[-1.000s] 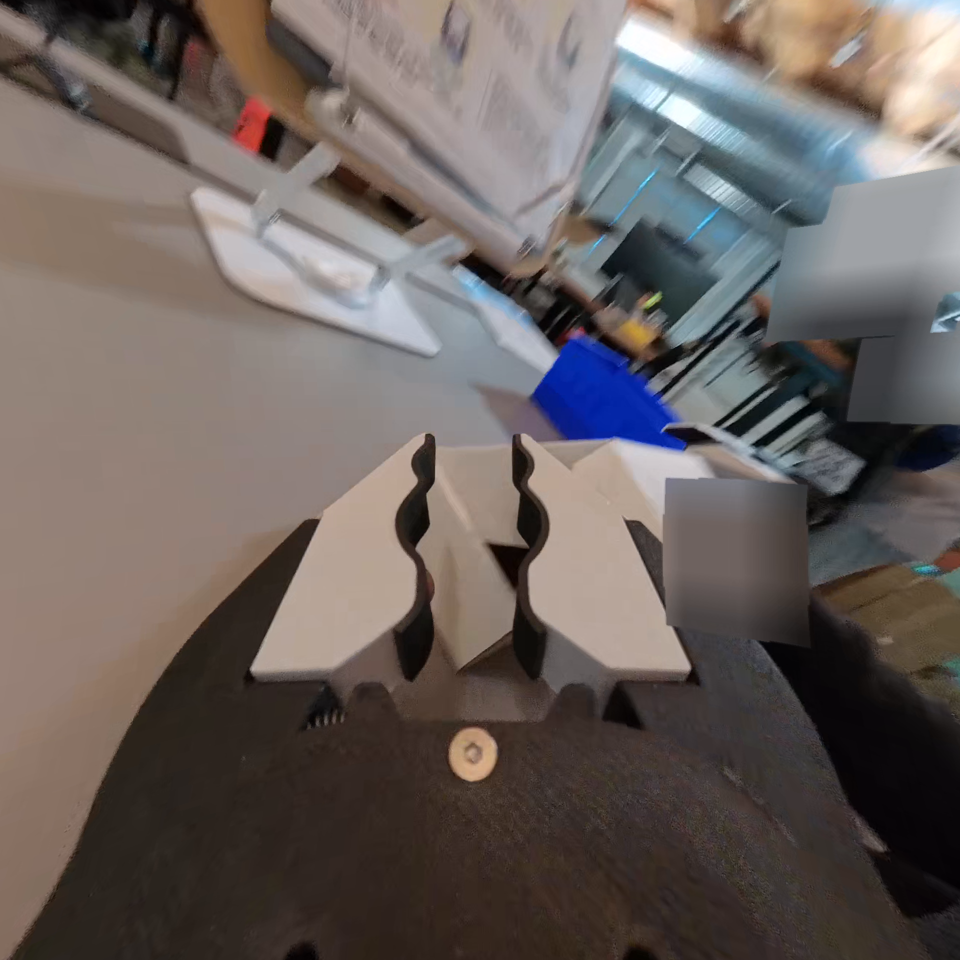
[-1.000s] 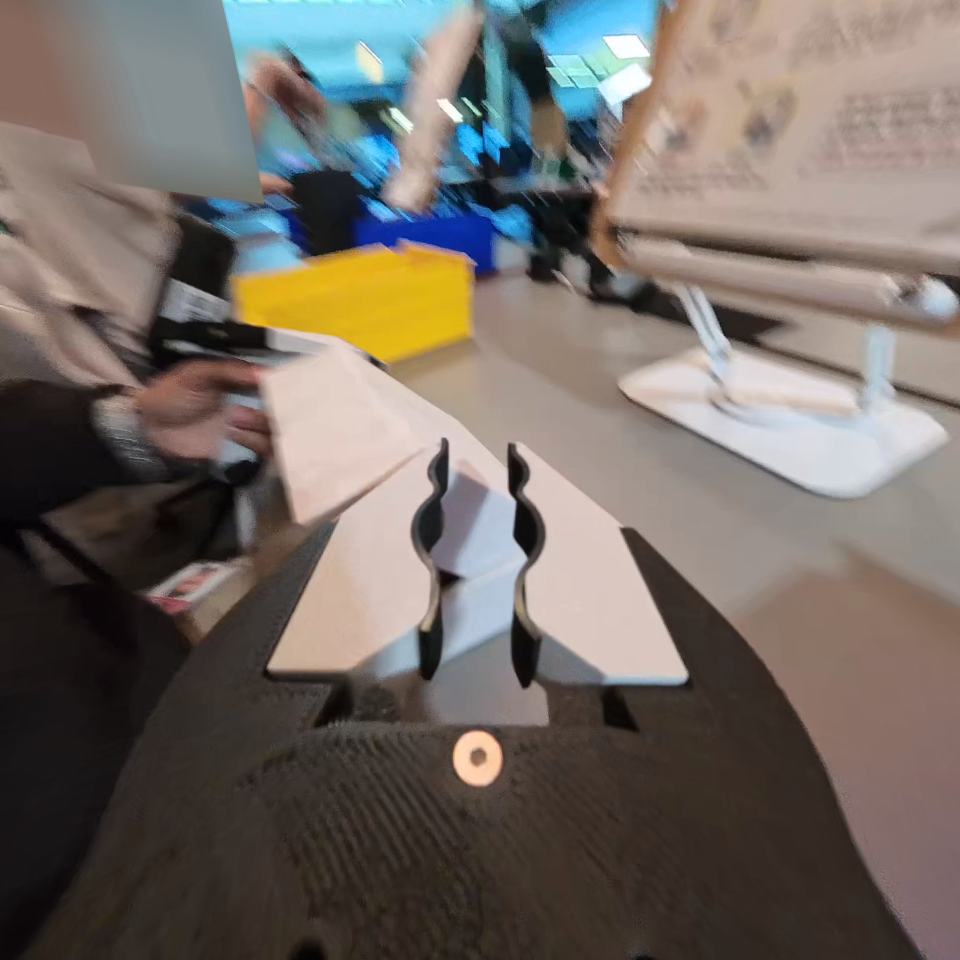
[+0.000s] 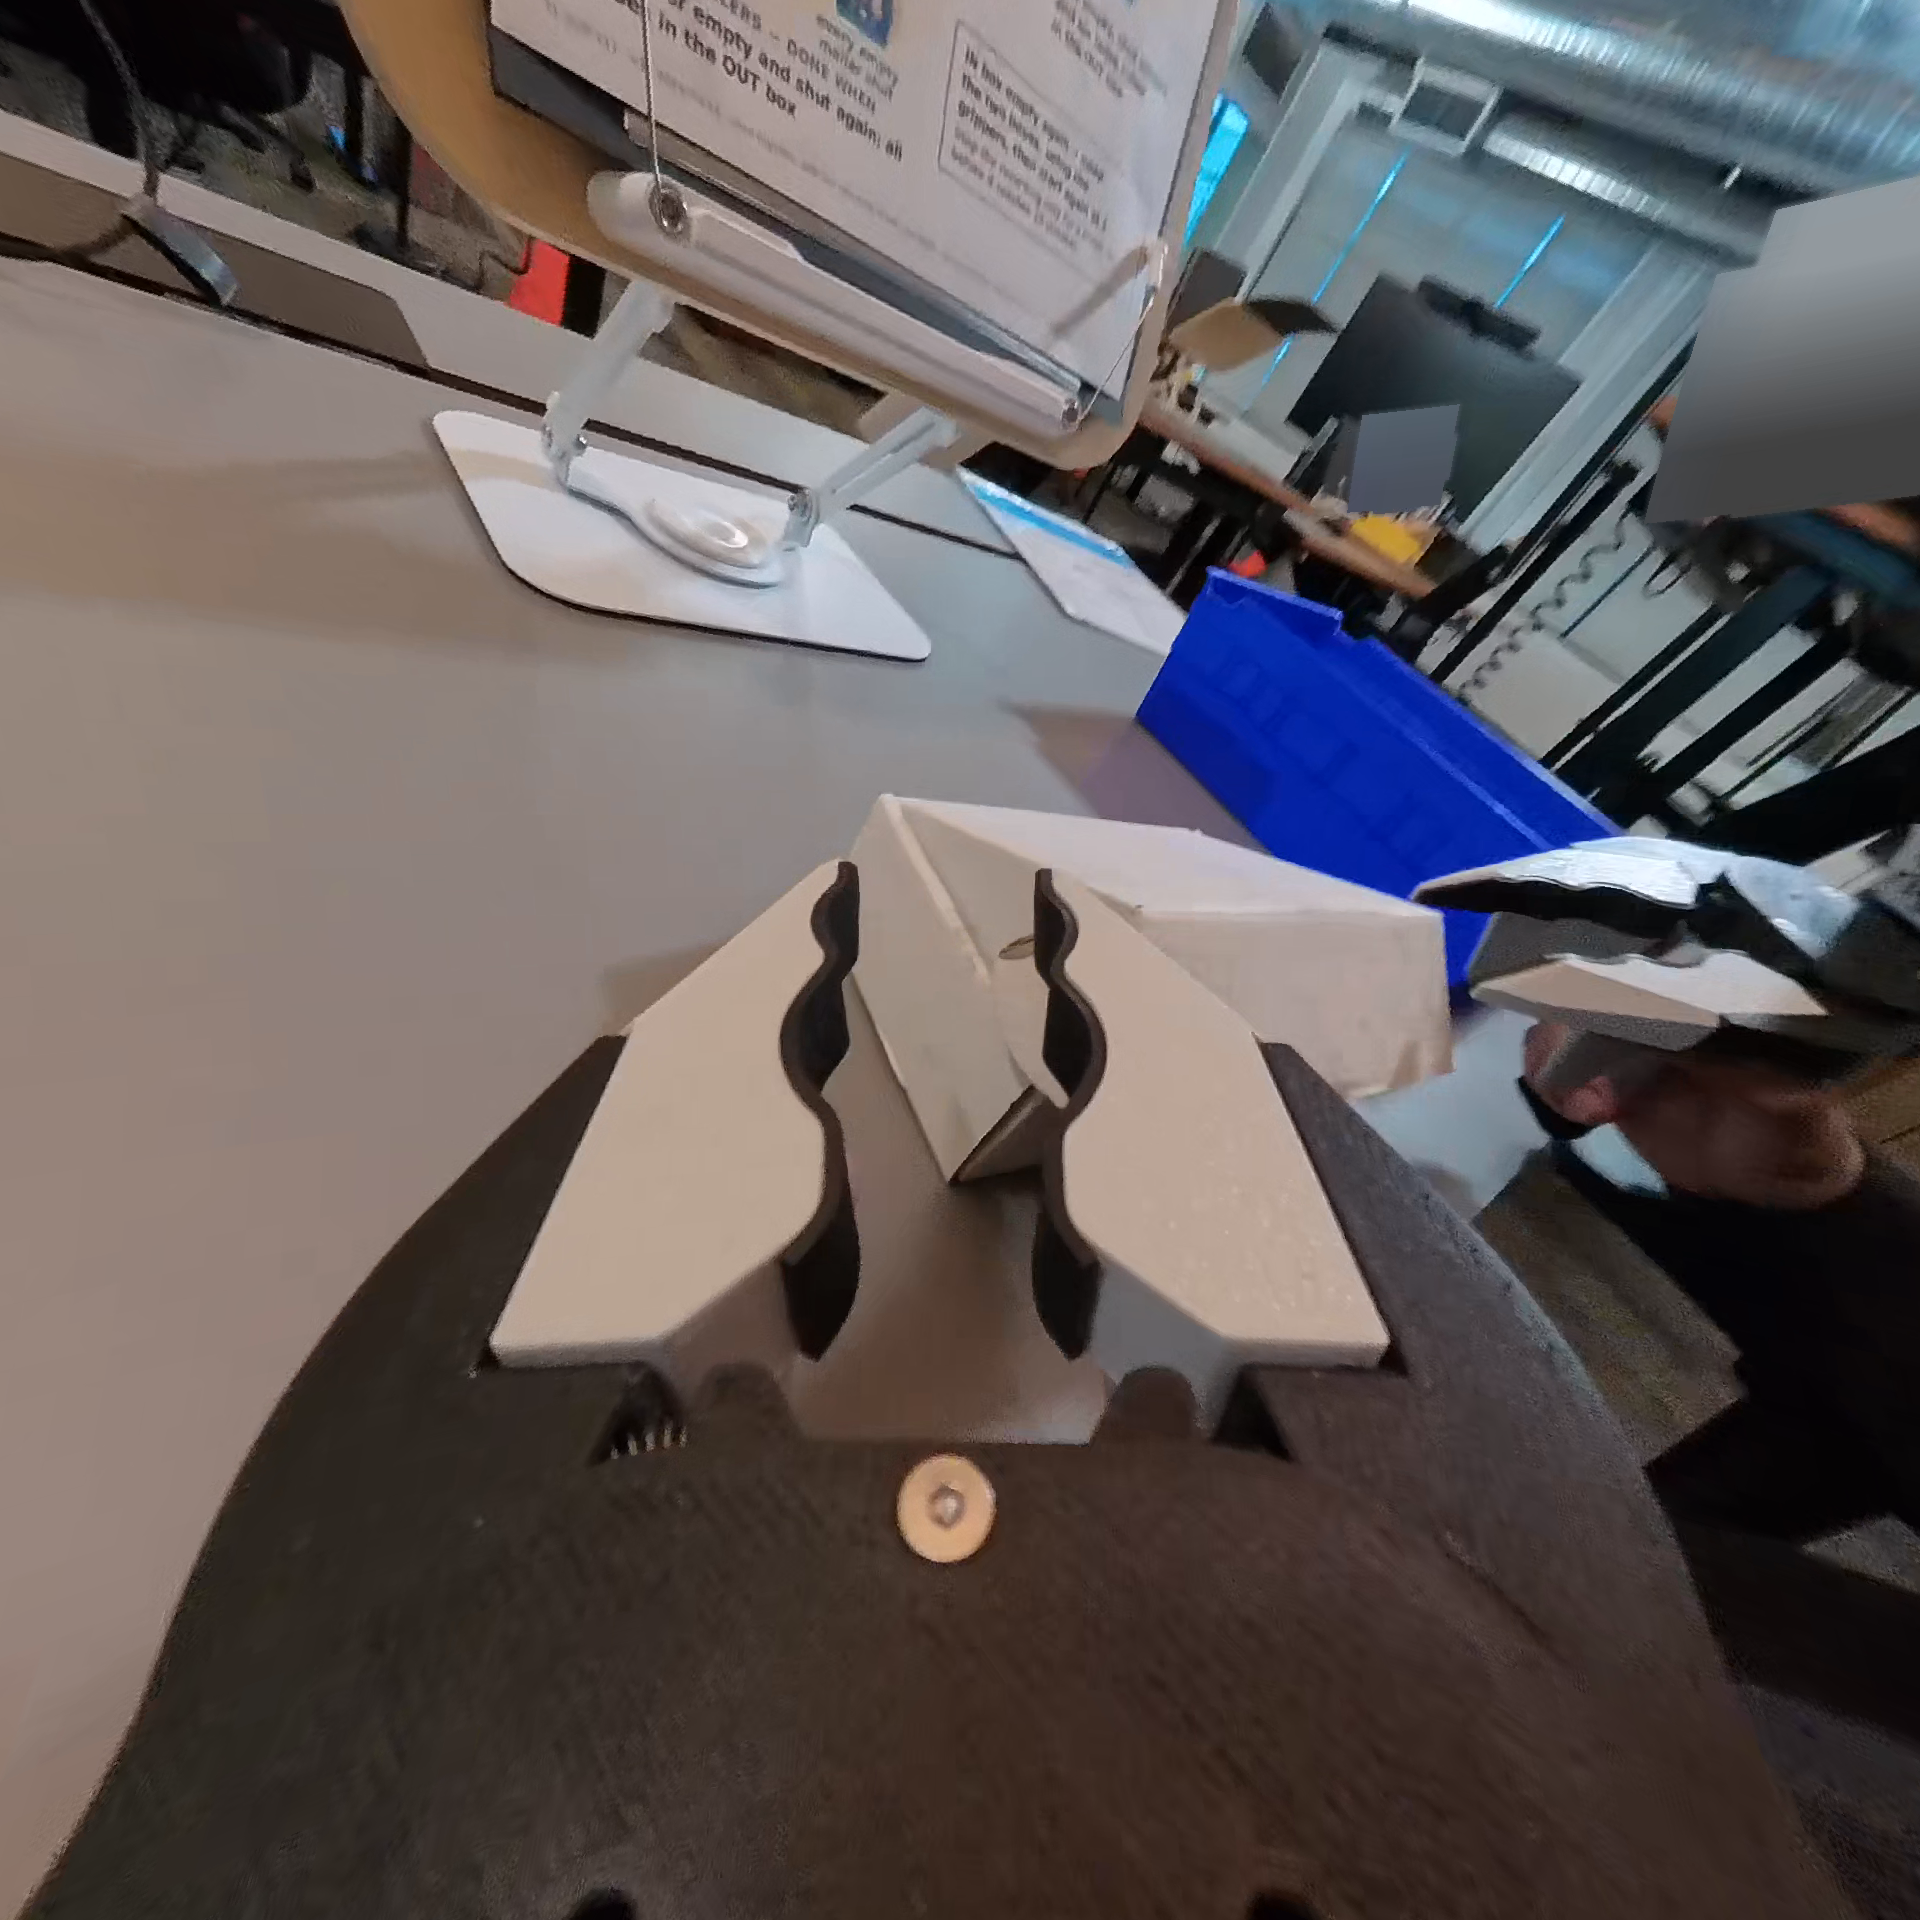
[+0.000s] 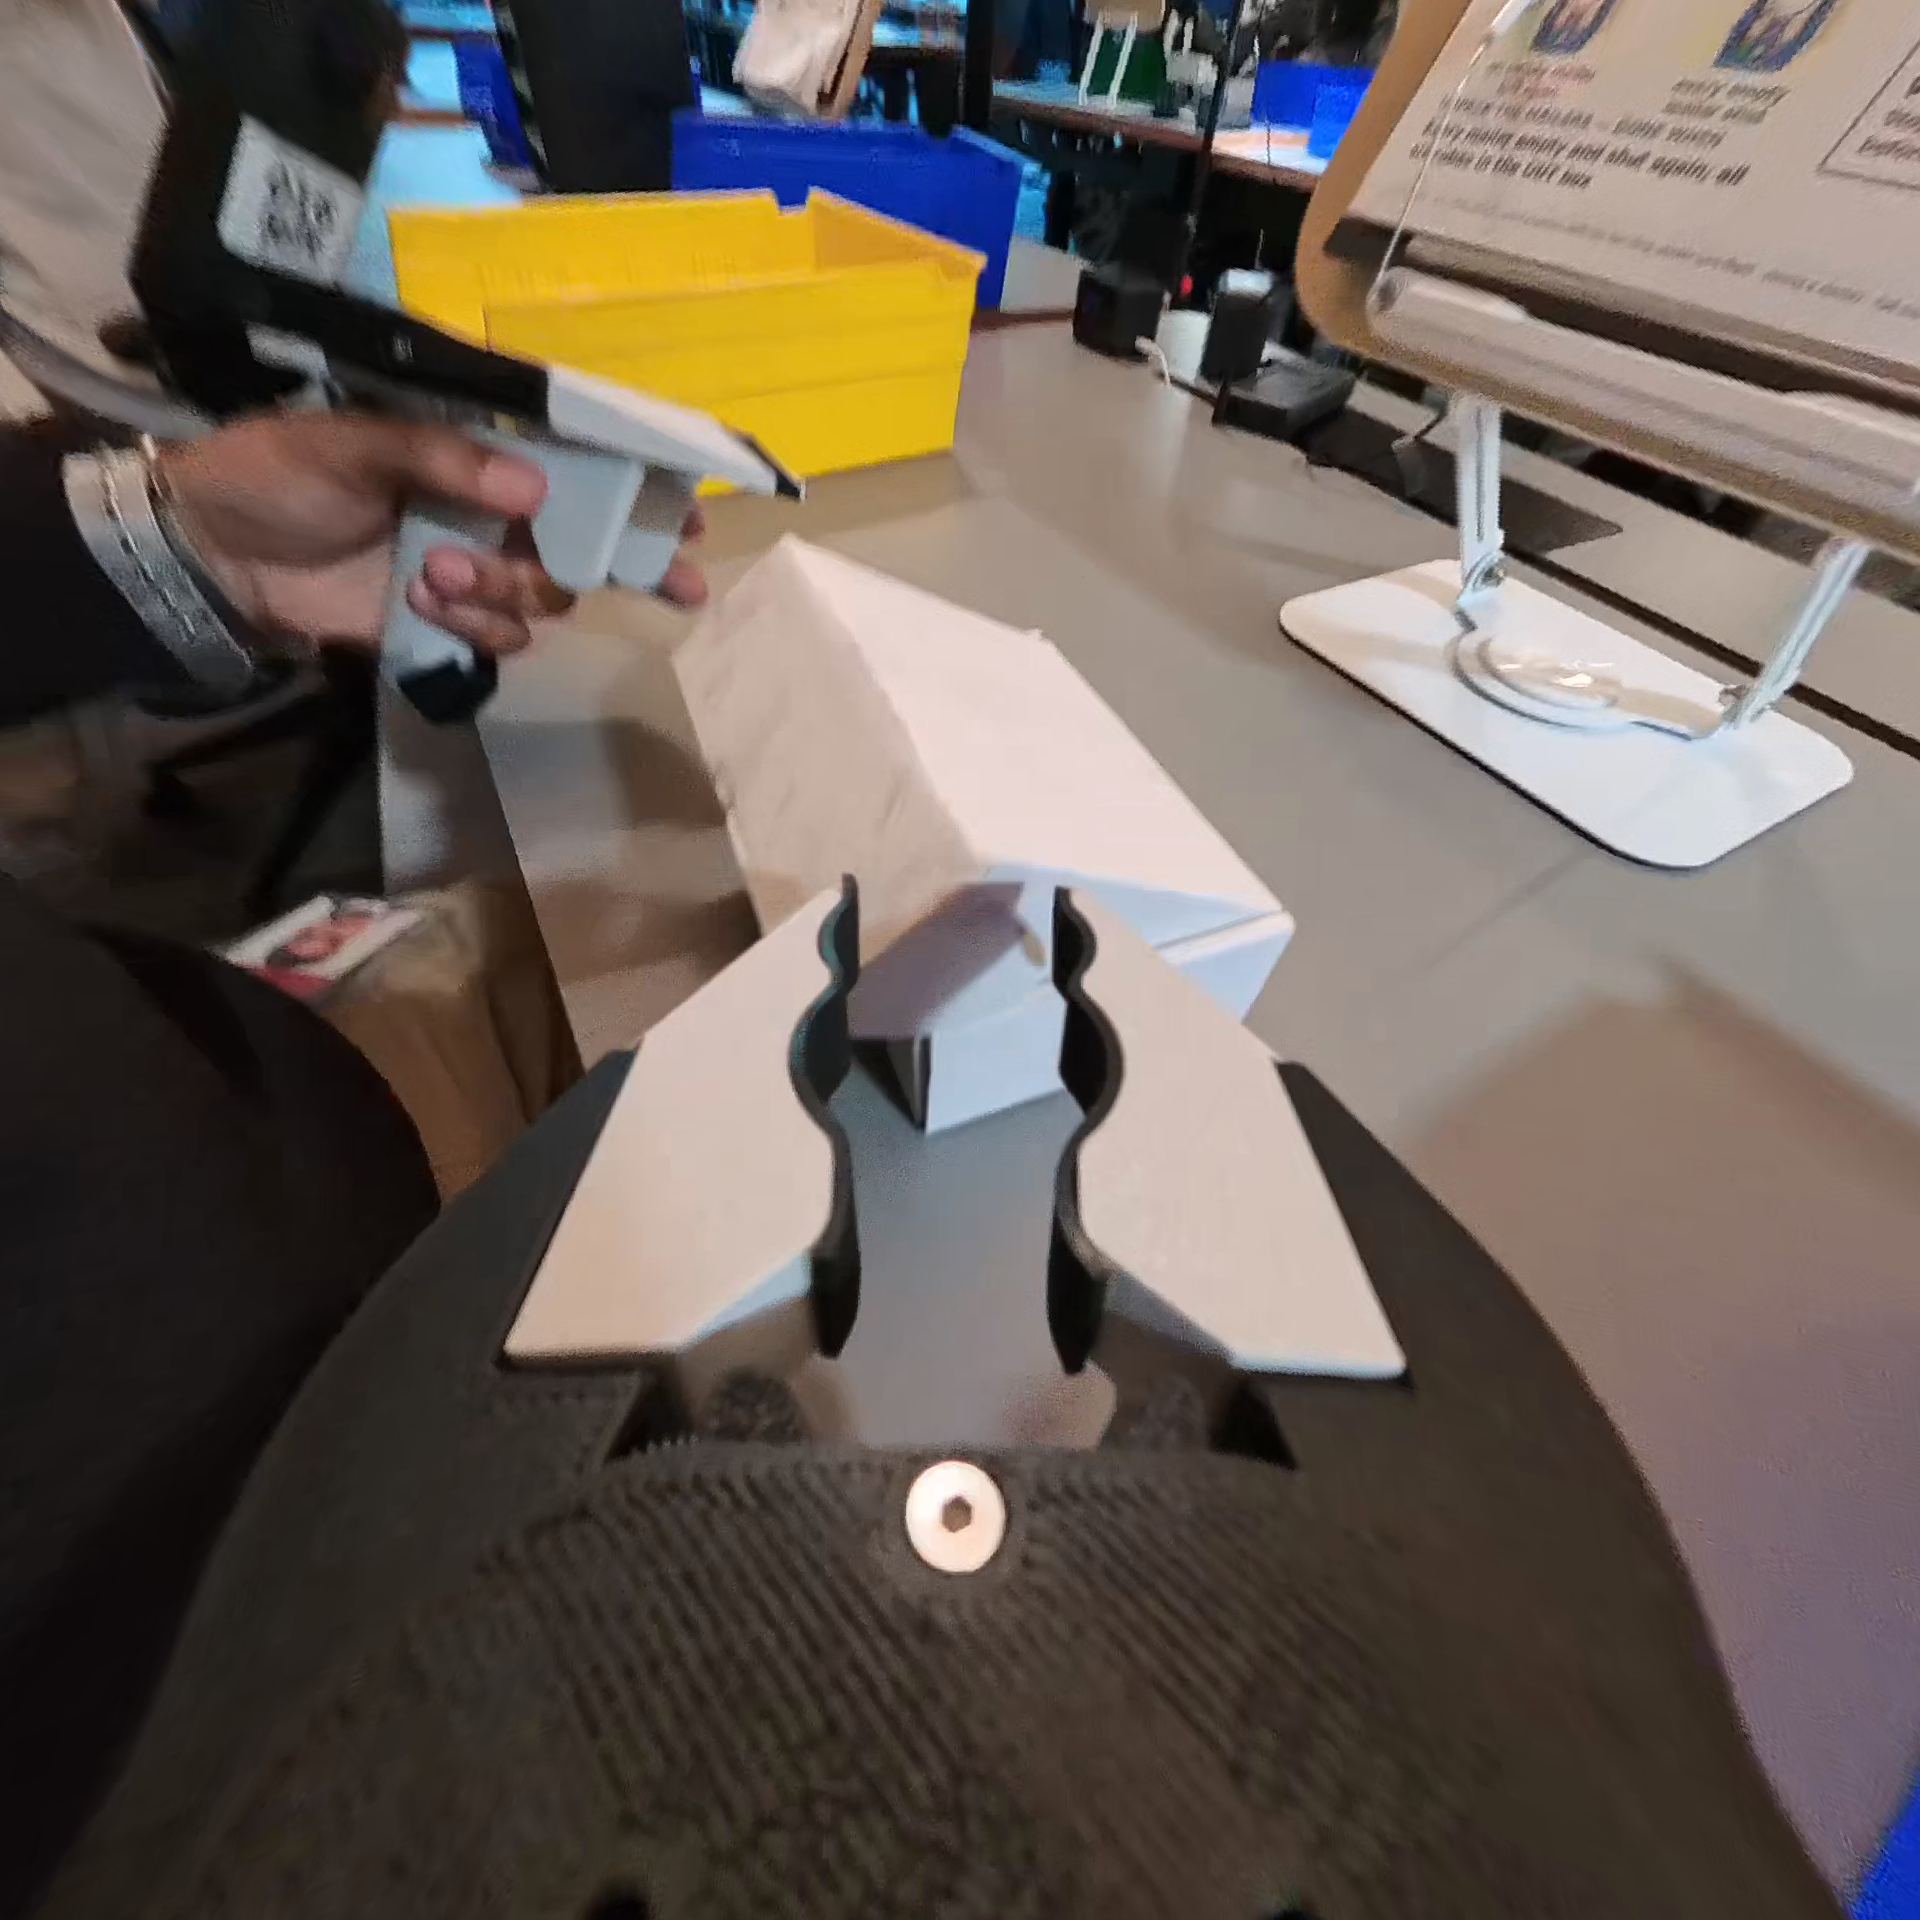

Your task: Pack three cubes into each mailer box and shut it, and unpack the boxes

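Note:
A closed white mailer box point(image 3: 1247, 935) lies on the grey table point(image 3: 312, 831). My left gripper point(image 3: 943, 894) is open, and the near end of the box shows in the gap at its fingertips. In the right wrist view the box point(image 4: 935, 748) runs away from my right gripper point(image 4: 954, 904), which is open with the box's near end flap between its tips. The left gripper point(image 4: 774, 480), held by a hand, hovers just above the box's far end. The right gripper point(image 3: 1449, 940) shows by the box's right end. No cubes are in view.
A blue bin point(image 3: 1351, 727) stands behind the box near the table's right edge. A yellow bin point(image 4: 727, 312) stands at the far left. A document stand on a white base point(image 4: 1558, 727) holds an instruction sheet at the back. Small black devices point(image 4: 1247, 343) sit behind it. Spacing between my two grippers at the tips: around 20 cm.
Both views have steadied from heavy blur. The box now rests on the table, and both grippers' finger gaps look slightly wider than before.

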Motion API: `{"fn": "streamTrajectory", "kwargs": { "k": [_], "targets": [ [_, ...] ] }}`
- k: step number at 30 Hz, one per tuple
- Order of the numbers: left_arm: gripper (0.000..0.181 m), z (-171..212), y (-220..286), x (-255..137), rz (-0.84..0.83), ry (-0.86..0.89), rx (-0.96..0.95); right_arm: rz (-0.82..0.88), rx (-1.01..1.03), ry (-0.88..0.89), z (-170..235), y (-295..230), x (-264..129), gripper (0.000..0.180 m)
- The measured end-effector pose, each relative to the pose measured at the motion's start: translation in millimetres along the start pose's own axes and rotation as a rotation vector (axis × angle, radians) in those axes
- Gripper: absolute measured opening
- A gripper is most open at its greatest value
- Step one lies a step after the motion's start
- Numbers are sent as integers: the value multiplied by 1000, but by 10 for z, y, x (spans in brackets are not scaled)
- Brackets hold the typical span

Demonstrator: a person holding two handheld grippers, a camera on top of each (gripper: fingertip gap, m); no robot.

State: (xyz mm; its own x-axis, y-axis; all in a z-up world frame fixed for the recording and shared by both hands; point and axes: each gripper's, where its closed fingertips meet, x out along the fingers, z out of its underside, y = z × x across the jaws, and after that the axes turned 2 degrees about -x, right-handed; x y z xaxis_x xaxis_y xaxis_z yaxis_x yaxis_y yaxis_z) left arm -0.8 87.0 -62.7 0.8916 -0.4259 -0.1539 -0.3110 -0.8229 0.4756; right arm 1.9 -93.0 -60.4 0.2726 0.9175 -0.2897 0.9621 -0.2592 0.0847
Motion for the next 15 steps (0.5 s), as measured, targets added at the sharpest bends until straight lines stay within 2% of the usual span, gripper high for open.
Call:
{"fn": "streamTrajectory", "kwargs": {
  "k": [4,8,12,15],
  "targets": [
    [34,3,-37,-60,-96,-62,187,32,-171,-80,113,-140,19,43],
    [44,347,-130,-74,-198,-240,410,46,-307,-193,283,-188,72,55],
    [50,610,-55,-8,-178,-325,572,104,-408,-306,454,-123,119,58],
    [50,683,45,38,-156,-324,696,156,-479,-313,419,-97,135,53]
  ]
}}
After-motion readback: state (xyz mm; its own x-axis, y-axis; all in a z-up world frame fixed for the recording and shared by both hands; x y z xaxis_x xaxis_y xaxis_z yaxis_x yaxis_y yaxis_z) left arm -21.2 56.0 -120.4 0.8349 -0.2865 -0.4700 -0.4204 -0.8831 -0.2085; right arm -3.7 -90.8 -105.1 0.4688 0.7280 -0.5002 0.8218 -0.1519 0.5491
